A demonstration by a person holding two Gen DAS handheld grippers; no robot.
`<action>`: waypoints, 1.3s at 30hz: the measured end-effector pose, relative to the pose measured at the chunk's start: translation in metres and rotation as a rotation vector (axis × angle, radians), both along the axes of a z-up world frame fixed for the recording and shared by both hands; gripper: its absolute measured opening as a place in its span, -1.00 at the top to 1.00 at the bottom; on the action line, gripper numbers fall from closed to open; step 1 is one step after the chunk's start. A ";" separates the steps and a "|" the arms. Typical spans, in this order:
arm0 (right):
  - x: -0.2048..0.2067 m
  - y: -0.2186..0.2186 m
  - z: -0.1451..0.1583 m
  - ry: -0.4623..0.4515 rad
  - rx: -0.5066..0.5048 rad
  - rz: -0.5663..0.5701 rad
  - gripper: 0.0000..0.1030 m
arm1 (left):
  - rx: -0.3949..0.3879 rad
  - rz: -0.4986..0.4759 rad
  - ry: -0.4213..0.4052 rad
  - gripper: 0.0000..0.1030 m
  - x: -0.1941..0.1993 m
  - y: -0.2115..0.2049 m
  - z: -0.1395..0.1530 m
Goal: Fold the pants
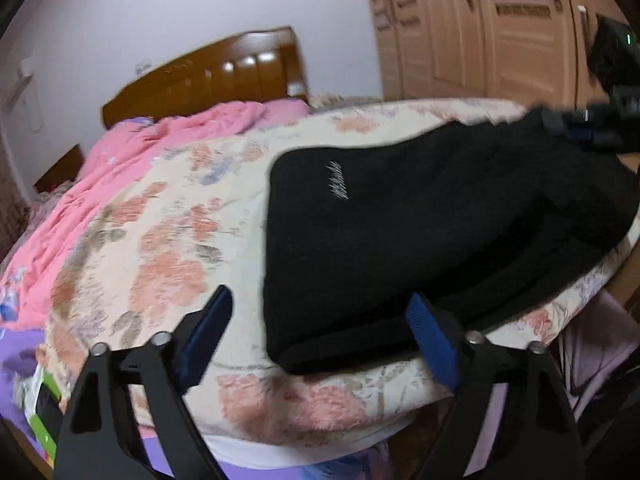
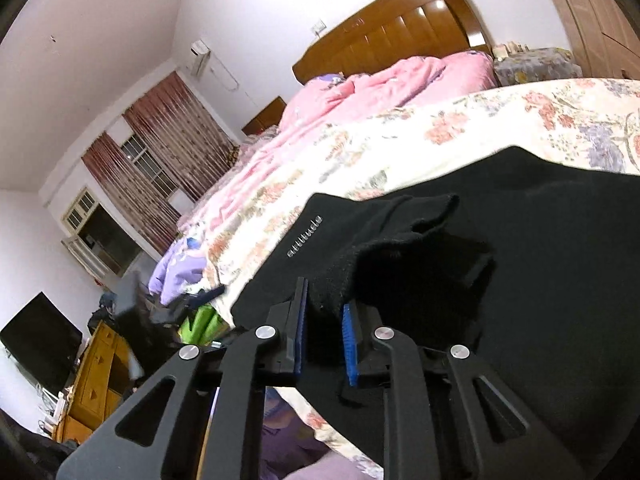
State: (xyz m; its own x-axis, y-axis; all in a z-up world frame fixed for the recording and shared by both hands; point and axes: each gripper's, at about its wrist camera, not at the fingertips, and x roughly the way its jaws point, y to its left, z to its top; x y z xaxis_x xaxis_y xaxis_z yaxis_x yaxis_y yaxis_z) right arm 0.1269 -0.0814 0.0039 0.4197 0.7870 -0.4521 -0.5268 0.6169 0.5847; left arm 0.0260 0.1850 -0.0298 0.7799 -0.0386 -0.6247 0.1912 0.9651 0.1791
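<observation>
Black pants (image 1: pixel 420 224) with a small grey logo lie on the floral quilt near the bed's front edge. My left gripper (image 1: pixel 320 316) is open and empty, its jaws wide apart over the near end of the pants. My right gripper (image 2: pixel 325 312) is shut on a bunched fold of the black pants (image 2: pixel 520 264) and holds that edge a little above the rest of the cloth. The right gripper also shows in the left wrist view (image 1: pixel 576 128) at the far right end of the pants.
The floral quilt (image 1: pixel 168 248) covers the bed, with a pink duvet (image 1: pixel 160 140) beyond it and a wooden headboard (image 1: pixel 208 76). A wardrobe (image 1: pixel 480 28) stands at the right. A yellow dresser (image 2: pixel 96 376), a TV and clutter stand left of the bed.
</observation>
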 end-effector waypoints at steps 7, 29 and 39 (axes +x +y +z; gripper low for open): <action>-0.016 -0.013 0.002 -0.011 -0.010 -0.009 0.66 | -0.042 0.019 -0.036 0.58 0.004 0.009 0.005; 0.020 -0.025 -0.061 0.305 -0.182 0.030 -0.57 | 0.052 0.019 0.001 -0.87 -0.041 0.013 -0.017; 0.036 0.011 -0.046 0.222 -0.156 0.081 0.49 | 0.017 0.041 0.000 -0.87 -0.040 0.016 -0.024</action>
State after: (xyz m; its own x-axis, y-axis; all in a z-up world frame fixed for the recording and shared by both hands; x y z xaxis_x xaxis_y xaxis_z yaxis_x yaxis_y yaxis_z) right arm 0.1628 -0.0701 -0.0422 0.2353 0.7279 -0.6441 -0.4482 0.6693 0.5926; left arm -0.0137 0.2013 -0.0540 0.7804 0.0046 -0.6253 0.1511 0.9690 0.1956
